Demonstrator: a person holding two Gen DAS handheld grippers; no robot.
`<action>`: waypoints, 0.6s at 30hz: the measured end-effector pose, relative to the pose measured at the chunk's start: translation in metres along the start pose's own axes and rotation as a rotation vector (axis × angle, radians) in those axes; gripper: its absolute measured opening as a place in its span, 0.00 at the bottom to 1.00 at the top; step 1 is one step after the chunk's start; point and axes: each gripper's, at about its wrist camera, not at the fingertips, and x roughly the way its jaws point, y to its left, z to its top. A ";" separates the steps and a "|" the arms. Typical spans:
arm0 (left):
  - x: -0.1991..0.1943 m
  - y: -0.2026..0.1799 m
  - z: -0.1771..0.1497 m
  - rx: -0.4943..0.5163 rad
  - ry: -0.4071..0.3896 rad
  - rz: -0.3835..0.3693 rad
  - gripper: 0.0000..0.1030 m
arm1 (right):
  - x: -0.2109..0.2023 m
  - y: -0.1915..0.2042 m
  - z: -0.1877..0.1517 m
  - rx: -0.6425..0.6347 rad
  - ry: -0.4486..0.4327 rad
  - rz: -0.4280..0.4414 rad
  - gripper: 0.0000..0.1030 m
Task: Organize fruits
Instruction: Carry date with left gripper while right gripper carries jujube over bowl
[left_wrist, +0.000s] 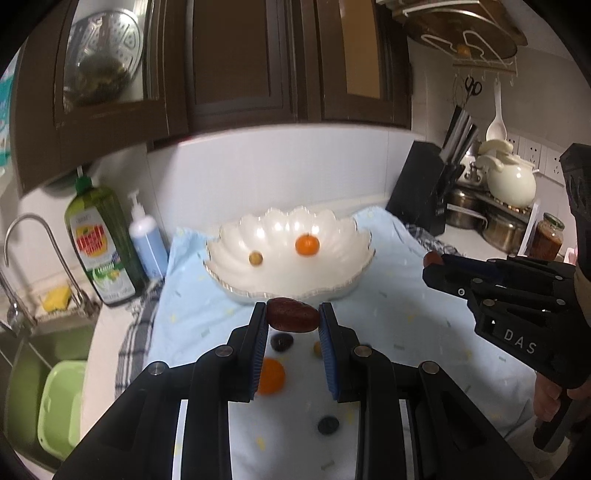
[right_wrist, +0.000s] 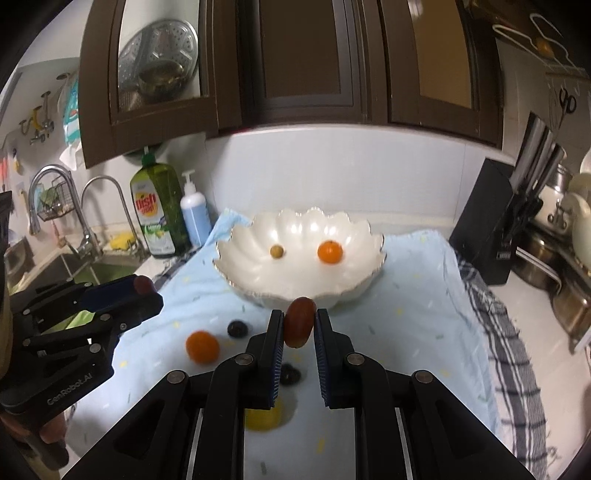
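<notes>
Two reddish-brown, oval dates were the fruits in hand: one (left_wrist: 293, 319) lay crosswise, clamped between the blue pads of the left gripper (left_wrist: 293, 325), the other date (right_wrist: 300, 322) stood upright, pinched by the right gripper (right_wrist: 299, 325). Both were off the cloth, just near of the white scalloped ceramic bowl (right_wrist: 236, 273), which already held a small orange citrus (right_wrist: 329, 252) and a little olive-green fruit (right_wrist: 276, 251). On the pale blue cloth (right_wrist: 406, 314) below remained an orange fruit (right_wrist: 202, 347), a dark blueberry (right_wrist: 236, 328), another dark berry (right_wrist: 290, 373) and a yellow fruit (right_wrist: 263, 419).

The step looked like carrying both dates over the near rim. It would go best with each date brought above the bowl's middle and let go low, so it neither bounces out nor knocks the fruits inside.

Both grippers pointed forward and down toward the bowl, side by side, the right gripper (left_wrist: 443, 264) near the left one.
</notes>
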 end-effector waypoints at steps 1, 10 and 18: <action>-0.001 0.001 0.005 0.006 -0.013 -0.001 0.27 | 0.001 0.000 0.003 0.000 -0.006 0.000 0.17; 0.002 0.008 0.034 0.030 -0.078 0.008 0.27 | 0.011 0.002 0.030 -0.009 -0.049 0.008 0.17; 0.019 0.018 0.063 0.034 -0.118 0.000 0.27 | 0.026 -0.003 0.062 -0.018 -0.096 -0.009 0.17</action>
